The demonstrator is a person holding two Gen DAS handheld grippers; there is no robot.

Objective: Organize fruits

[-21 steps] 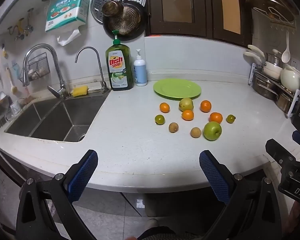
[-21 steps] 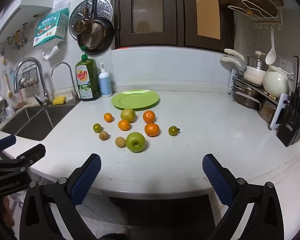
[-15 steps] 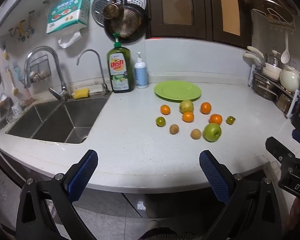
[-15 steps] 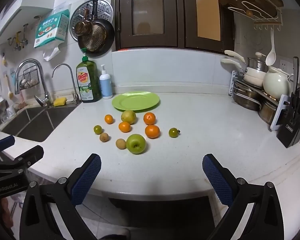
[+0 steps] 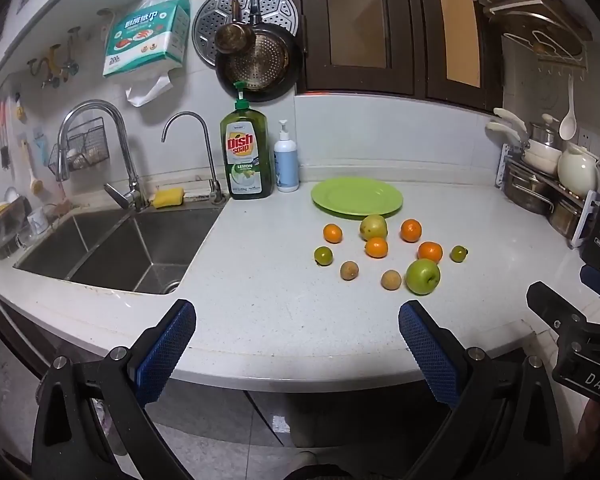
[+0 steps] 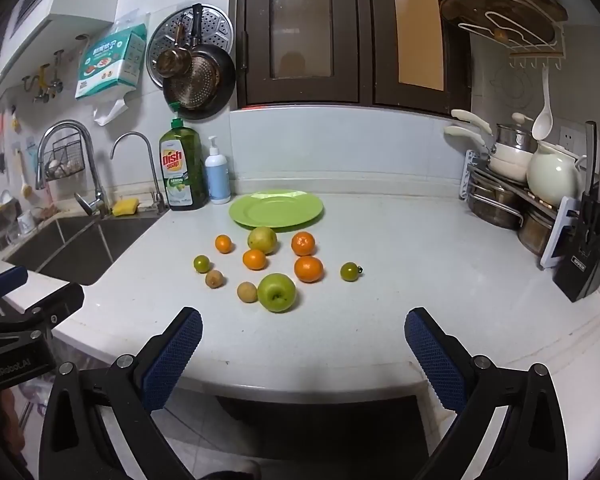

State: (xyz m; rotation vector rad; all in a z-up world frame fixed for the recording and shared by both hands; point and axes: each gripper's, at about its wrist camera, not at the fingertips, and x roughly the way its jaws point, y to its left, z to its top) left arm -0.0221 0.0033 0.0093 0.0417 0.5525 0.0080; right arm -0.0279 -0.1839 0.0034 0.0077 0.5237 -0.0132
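Several fruits lie loose on the white counter (image 5: 260, 280) in front of an empty green plate (image 5: 356, 196) (image 6: 276, 209). Among them are a green apple (image 5: 422, 276) (image 6: 277, 292), a yellow-green pear (image 5: 373, 227) (image 6: 262, 240), several oranges, small green citrus and two brown round fruits. My left gripper (image 5: 296, 344) hangs open at the counter's front edge, well short of the fruit. My right gripper (image 6: 303, 344) is open too, at the front edge just short of the apple. Nothing sits between either pair of blue pads.
A steel sink (image 5: 112, 248) with two taps fills the left side. Dish soap (image 5: 245, 156) and a white pump bottle (image 5: 286, 168) stand at the back wall. A rack of pots and a jug (image 6: 532, 184) and a knife block (image 6: 588, 256) line the right edge.
Both views have tilted up slightly, so the fruits and counter sit a little lower in the frames. Both grippers stay open and no fruit has moved.
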